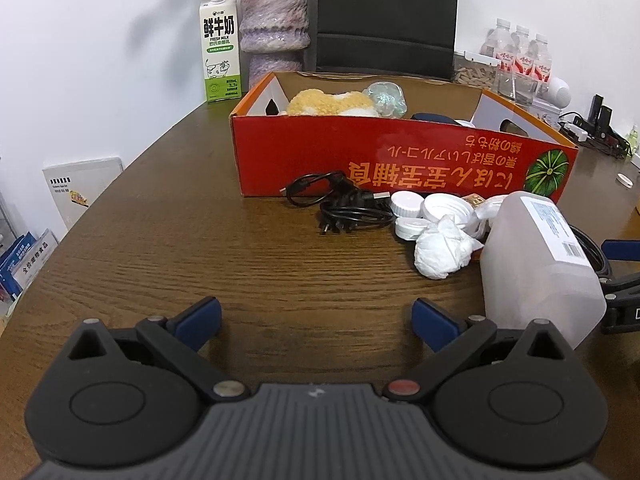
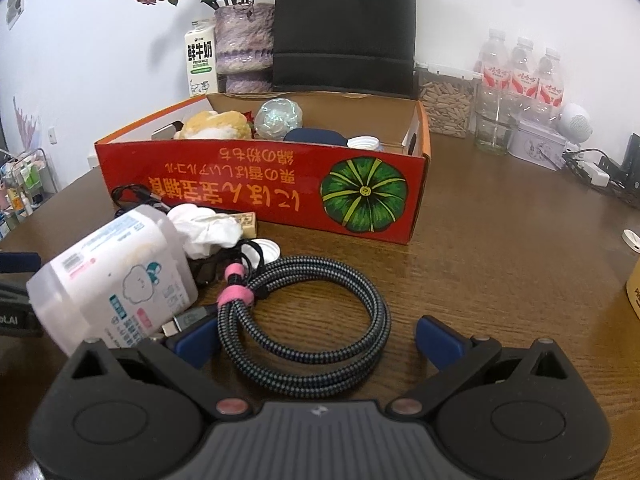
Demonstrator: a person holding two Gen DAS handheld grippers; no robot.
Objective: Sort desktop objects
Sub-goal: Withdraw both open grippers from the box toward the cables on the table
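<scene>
The dark wood-grain counter (image 1: 200, 240) carries a red cardboard box (image 1: 400, 160), black cable (image 1: 344, 204), white caps (image 1: 424, 208), crumpled tissue (image 1: 440, 248), a translucent jug (image 1: 536, 264) and braided cable (image 2: 312, 320).

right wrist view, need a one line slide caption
Open right gripper poised over a coiled braided cable beside a tipped plastic jug, before the red cardboard box.

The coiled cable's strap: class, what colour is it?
Pink; the strap on the cable shows best in the right wrist view.

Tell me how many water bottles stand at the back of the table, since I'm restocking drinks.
3. The water bottles stand in a row by the wall at the back right: left, middle, right. More could be hidden behind them.
</scene>
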